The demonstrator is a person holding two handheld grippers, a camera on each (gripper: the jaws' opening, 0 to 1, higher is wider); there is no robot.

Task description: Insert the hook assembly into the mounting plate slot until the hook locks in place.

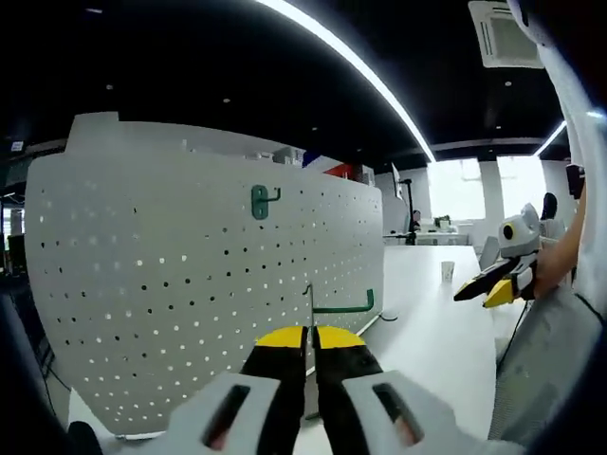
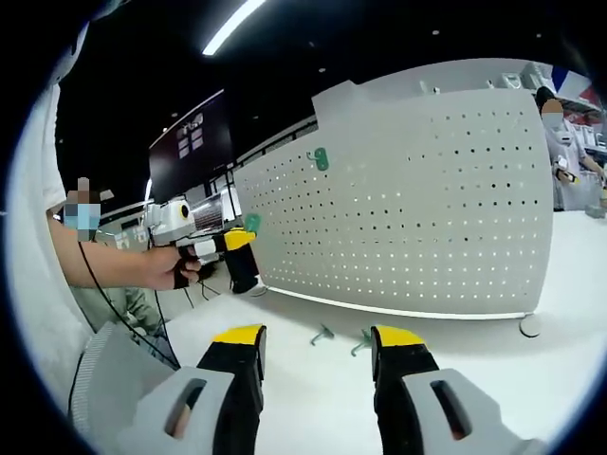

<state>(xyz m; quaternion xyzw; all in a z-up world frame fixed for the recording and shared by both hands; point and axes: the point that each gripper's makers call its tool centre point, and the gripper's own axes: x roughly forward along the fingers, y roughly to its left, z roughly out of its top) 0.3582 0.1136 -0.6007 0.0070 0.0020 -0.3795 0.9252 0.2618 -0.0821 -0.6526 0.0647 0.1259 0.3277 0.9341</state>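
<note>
A white perforated mounting plate (image 1: 190,284) stands upright on the table, with one green hook (image 1: 261,201) hanging high on it. My left gripper (image 1: 310,334) is shut on a hook assembly (image 1: 343,308), a thin metal rod with a green arm, held a little short of the plate's right part. In the right gripper view the plate (image 2: 427,209) carries the same mounted hook (image 2: 321,158), and the left gripper (image 2: 237,248) hovers near its left end with a green piece (image 2: 251,223) at its tip. My right gripper (image 2: 318,334) is open above the table.
Two loose hooks (image 2: 322,334) (image 2: 360,343) lie on the white table (image 2: 493,379) in front of the plate. A round plate foot (image 2: 529,327) sits at the right. A paper cup (image 1: 447,270) stands farther back. The right gripper (image 1: 498,282) hangs at the table's edge.
</note>
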